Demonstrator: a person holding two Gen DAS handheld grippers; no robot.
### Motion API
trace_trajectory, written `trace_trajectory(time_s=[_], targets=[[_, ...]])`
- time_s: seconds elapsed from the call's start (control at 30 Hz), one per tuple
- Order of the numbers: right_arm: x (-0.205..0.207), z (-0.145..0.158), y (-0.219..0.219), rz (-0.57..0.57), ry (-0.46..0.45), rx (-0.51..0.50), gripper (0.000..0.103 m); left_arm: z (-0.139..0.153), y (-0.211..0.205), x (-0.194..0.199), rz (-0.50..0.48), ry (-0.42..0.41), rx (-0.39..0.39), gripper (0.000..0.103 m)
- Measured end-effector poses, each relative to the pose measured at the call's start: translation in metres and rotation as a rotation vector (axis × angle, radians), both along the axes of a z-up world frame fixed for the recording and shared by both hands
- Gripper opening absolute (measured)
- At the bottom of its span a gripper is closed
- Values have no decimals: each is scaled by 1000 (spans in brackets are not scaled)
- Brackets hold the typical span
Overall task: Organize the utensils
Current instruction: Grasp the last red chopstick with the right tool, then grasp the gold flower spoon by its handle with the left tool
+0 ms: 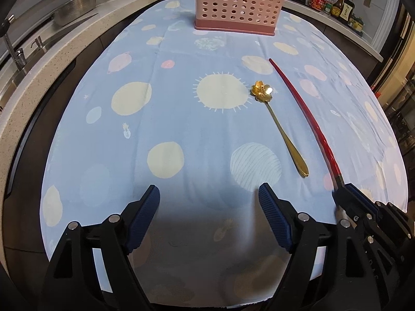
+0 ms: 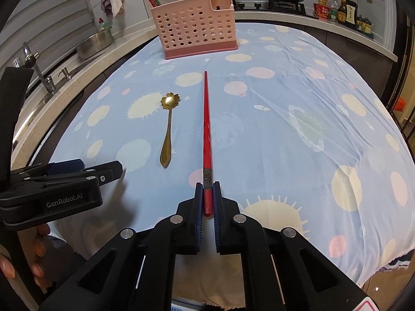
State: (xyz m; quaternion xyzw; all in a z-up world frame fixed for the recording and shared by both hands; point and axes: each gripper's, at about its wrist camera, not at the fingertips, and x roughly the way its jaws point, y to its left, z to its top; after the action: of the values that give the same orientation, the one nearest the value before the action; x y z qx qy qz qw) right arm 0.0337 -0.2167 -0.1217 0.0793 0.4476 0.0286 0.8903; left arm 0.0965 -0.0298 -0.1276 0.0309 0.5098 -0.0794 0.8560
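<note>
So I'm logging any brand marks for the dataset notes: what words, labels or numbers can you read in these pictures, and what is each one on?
"GenRobot.AI": on the side of the left gripper, in the right wrist view.
Labels on the sauce bottles on the counter: too small and blurred to read.
Red-edged sticker at the bottom of the right wrist view: cut off, unreadable.
Pattern on the band of the red chopstick: no readable text.
Nothing else carries writing.
</note>
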Motion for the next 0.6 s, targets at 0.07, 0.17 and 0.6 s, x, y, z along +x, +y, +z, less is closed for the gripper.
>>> trace_trajectory(time_s=[0.07, 0.17, 0.6], targets=[[-1, 1, -5, -13, -2, 2, 7, 1, -7, 1, -11, -2, -3, 78], [-3, 2, -13, -33, -2, 11, 7, 2, -20, 4, -33, -3, -20, 78], [-3, -3, -29, -61, 17, 49, 7, -5, -66, 17, -110, -25, 8, 71]])
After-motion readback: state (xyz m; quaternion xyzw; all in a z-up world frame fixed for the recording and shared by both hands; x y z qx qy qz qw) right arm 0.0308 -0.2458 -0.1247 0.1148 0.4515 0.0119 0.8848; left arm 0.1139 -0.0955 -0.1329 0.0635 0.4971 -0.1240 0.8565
